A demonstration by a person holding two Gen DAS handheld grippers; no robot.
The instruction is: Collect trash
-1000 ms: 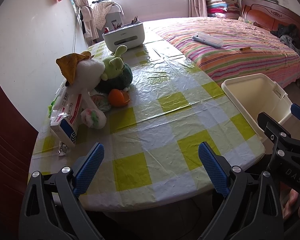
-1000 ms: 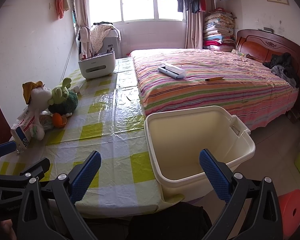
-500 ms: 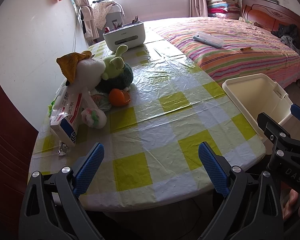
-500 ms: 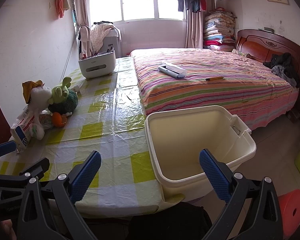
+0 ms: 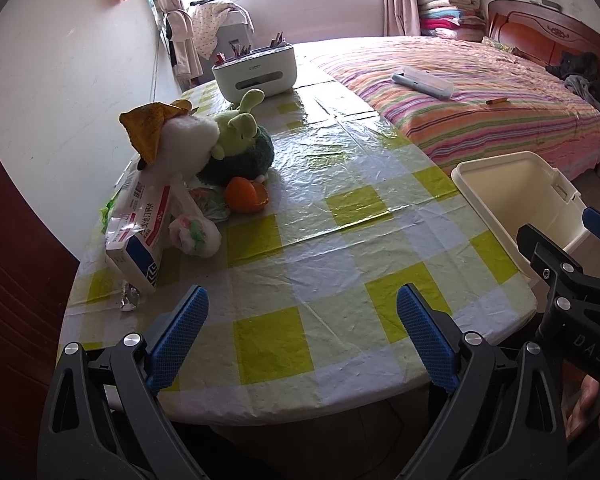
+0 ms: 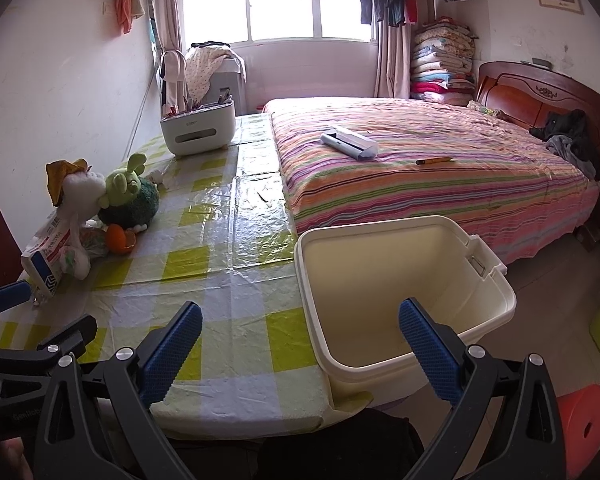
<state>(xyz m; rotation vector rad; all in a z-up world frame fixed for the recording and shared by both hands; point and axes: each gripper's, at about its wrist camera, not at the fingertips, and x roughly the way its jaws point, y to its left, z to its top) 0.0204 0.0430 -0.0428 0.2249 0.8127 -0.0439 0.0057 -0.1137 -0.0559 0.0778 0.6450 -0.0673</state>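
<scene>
Both claws sat low at the near edge of the table (image 5: 340, 264), level and pointing across it. The left gripper (image 5: 302, 334) had its jaws spread wide, blue pads (image 5: 178, 338) far apart, nothing between them, only checked cloth beneath. The right gripper (image 6: 300, 344) was just as wide open and just as empty, its left finger over the table's corner, its right finger over the near rim of the bin (image 6: 404, 292).

The bin, cream and open-topped, stood against the table's right side, between table and bed (image 6: 440, 176), nothing showing inside it.

And the trash? All of it well ahead and to the left of the left gripper, bunched by the wall. The box (image 5: 138, 236) lay nearest, angled toward the claw, with a scrap of foil (image 5: 129, 300) at its near corner. Just beyond, a wad of tissue (image 5: 194, 234) touched the box's side, crumpled wrappers (image 5: 210, 202) behind it, then the orange peel (image 5: 246, 196) against the green plush (image 5: 240, 148). A white plush (image 5: 184, 140) leaned over the box. From the right wrist view the same heap lay far off to the left, well apart from that claw.
</scene>
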